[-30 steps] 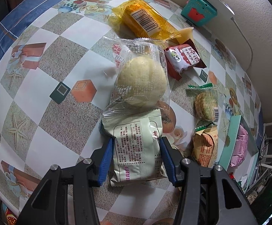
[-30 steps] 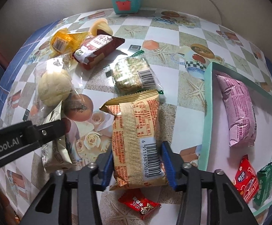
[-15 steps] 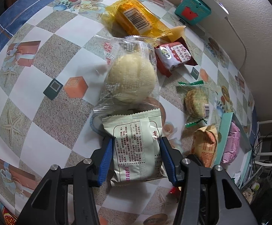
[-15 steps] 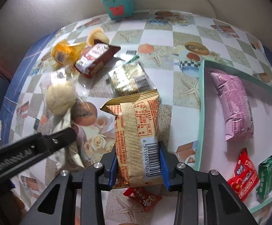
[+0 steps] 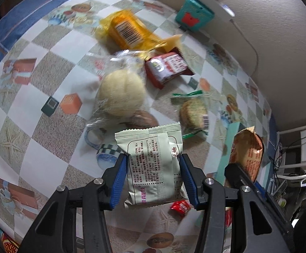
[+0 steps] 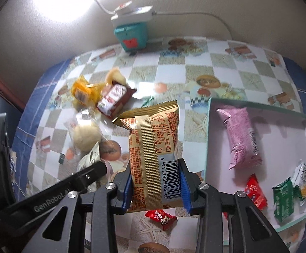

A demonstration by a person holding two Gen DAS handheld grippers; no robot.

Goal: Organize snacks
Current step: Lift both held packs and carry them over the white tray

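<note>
Your left gripper is clamped on the pale green snack packet, and your right gripper pinches the orange cracker pack.

My left claw covers the bottom corners of the pale green foil snack packet; its small print is unreadable. Round cream bun in a clear wrapper is motion-blurred. Small red candy wrapper is half hidden behind the packet. In the right view, my orange-gold ridged biscuit packet hides the surface behind it, and the mint-rimmed cardboard tray is cut off at the edge. Small green sachets are too small to read.
</note>
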